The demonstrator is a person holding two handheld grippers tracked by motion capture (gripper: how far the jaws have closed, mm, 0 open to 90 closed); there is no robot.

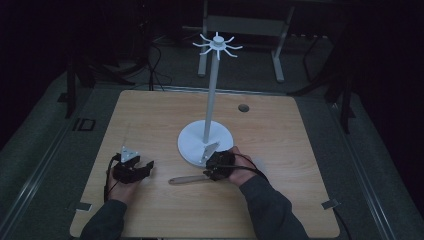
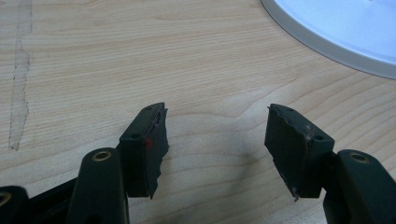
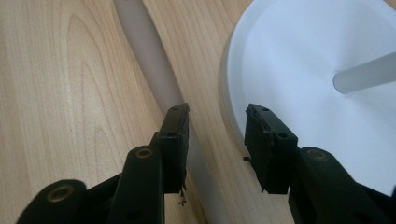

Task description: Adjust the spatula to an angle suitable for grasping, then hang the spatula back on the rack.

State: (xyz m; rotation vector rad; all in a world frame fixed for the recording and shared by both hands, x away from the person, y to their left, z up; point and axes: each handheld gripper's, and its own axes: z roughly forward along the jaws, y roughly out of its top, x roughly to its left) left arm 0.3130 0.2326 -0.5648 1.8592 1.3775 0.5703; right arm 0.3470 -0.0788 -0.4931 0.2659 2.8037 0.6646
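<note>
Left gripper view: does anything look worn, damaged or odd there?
Yes. The black pads on the left gripper's fingers look torn, with ragged, chipped inner edges on both sides. A pale, streaky strip like tape residue runs down the table at the left. The fingers stand apart with nothing between them.

We note a light wooden rectangular table (image 1: 150, 115) with a small dark round hole (image 1: 243, 108) near its far edge. A pale worn streak (image 2: 18, 70) runs along the grain of the tabletop. Grey tape tabs sit at the near-left corner (image 1: 83, 206) and the near-right corner (image 1: 329, 203). Grey carpet floor (image 1: 40, 130) surrounds it. Behind stand a grey metal frame (image 1: 240, 25) and black cables (image 1: 157, 75).
</note>
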